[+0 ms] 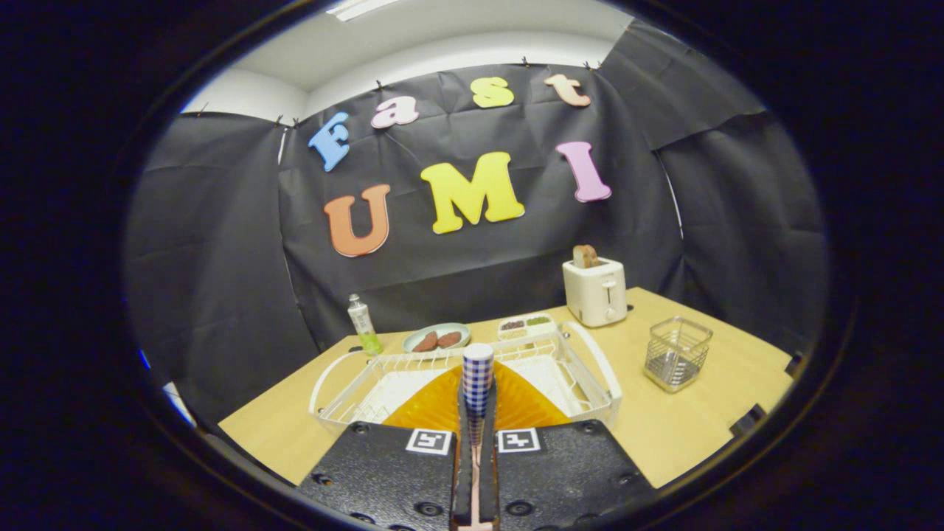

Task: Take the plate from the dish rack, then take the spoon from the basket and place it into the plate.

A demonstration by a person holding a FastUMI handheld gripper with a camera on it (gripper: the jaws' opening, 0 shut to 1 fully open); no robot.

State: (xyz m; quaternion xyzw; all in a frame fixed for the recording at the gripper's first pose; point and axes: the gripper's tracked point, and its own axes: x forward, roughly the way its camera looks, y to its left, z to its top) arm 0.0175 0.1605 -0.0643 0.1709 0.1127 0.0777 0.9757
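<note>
- As we look along our gripper (477,383), we start at about ten o'clock from the fingers, where a small clear bottle (363,324) with green at the bottom stands upright near the back of the wooden table (664,435).
- Next, just ahead of the fingers, we see the white wire dish rack (354,391) lying wide across the table.
- Inside the rack, the orange plate (516,405) stands on its edge, and it has ribs that fan out.
- Our two fingers are close together, with only a thin gap between them, and the checked blue and white pads (478,369) at the tips sit right in front of the plate.
- We cannot tell if the fingers press on the plate's rim or just sit before it.
- At about eleven o'clock, behind the rack, a pale green dish (436,336) holds two brown pieces of food.
- At about one o'clock, beside that dish, a little white tray (526,324) has small cups of food in it.
- Further back at one o'clock, a white toaster (594,292) has a slice of bread (586,256) poking out of the top.
- At about two o'clock, a wire basket (677,352) stands by itself, well apart from the rack.
- We cannot make out the spoon inside it.
</note>
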